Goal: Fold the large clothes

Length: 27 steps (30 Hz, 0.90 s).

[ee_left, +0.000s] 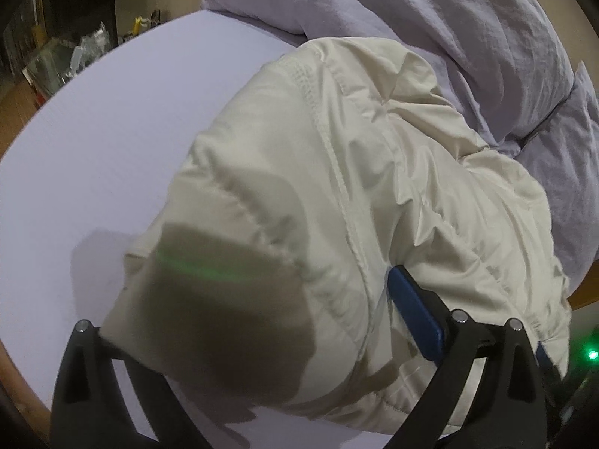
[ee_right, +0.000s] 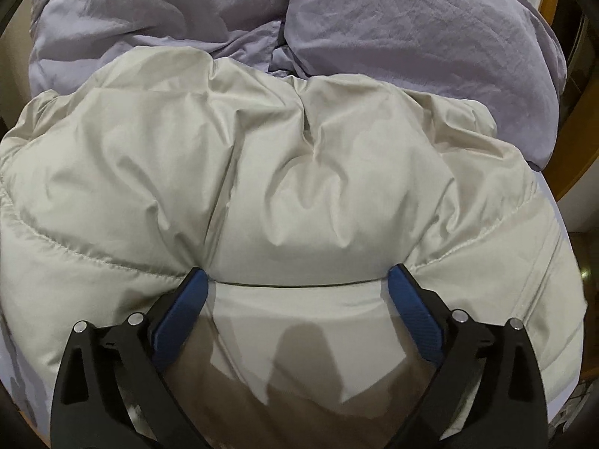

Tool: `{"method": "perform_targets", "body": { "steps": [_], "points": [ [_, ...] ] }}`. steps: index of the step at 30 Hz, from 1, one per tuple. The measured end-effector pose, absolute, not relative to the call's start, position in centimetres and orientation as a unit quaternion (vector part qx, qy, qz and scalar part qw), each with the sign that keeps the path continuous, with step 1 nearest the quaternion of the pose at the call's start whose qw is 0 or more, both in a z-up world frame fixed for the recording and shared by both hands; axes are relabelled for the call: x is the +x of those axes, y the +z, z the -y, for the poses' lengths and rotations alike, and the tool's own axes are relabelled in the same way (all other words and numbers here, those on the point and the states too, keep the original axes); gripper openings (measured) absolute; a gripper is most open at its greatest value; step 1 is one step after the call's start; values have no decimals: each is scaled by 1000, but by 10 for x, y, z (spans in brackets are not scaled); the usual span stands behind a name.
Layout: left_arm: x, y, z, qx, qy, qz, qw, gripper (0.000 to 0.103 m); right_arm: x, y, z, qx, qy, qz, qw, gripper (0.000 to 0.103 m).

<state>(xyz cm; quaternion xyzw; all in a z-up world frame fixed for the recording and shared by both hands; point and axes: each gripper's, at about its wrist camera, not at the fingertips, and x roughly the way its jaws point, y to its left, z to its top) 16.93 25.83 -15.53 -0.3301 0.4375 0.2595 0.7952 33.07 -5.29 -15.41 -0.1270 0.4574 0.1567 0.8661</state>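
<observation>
Cream puffer jacket (ee_right: 284,172) fills frame centre on lilac bed (ee_left: 93,142); left tongs (ee_left: 262,299) and right tongs (ee_right: 295,280) spread wide, gripping nothing.

Open sheet: bare lilac bed (ee_left: 112,142) lay free along the left side of the cream padded jacket (ee_left: 337,194), out to the bed's left edge.
Main obstacle: the jacket bulked high across the middle, reaching the right edge.
Far end: a crumpled lilac duvet (ee_right: 411,37) piled against the jacket, leaving no gap there.
Beyond the left edge: cluttered items (ee_left: 75,52) stood on the floor, blurred.
Right edge: a wooden frame (ee_right: 572,149) bordered the mattress.
</observation>
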Motion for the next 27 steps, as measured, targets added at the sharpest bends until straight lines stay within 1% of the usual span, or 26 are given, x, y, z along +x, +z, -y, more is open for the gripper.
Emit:
{"method": "perform_targets", "body": {
  "steps": [4,7,9,10,12,13,15,18,21,27],
  "points": [
    [169,-159,-261,-351,247,-432,793,95,323,-159,54,-120,147,-438,879,99],
    [172,-157,-259,-344,242,-430,799,89,321,-161,54,-117,143,-432,883,99],
    [174,-154,-257,-341,242,-427,802,79,322,-161,55,-116,144,-431,883,99],
    [175,-151,-256,-339,244,-426,803,76,323,-161,55,-116,144,-431,883,99],
    [175,-146,-254,-338,250,-421,804,61,321,-160,54,-116,143,-431,883,99],
    [175,-143,-254,-339,254,-417,804,58,320,-160,54,-115,144,-431,883,99],
    [176,-138,-252,-341,258,-412,805,44,320,-160,55,-116,145,-433,882,99],
    [177,-127,-248,-332,264,-406,809,35,322,-158,56,-120,150,-439,877,99],
    [180,-107,-238,-322,263,-387,823,31,327,-157,56,-124,154,-448,872,100],
    [187,-54,-204,-296,211,-333,870,28,332,-156,58,-128,163,-458,864,100]
  ]
}}
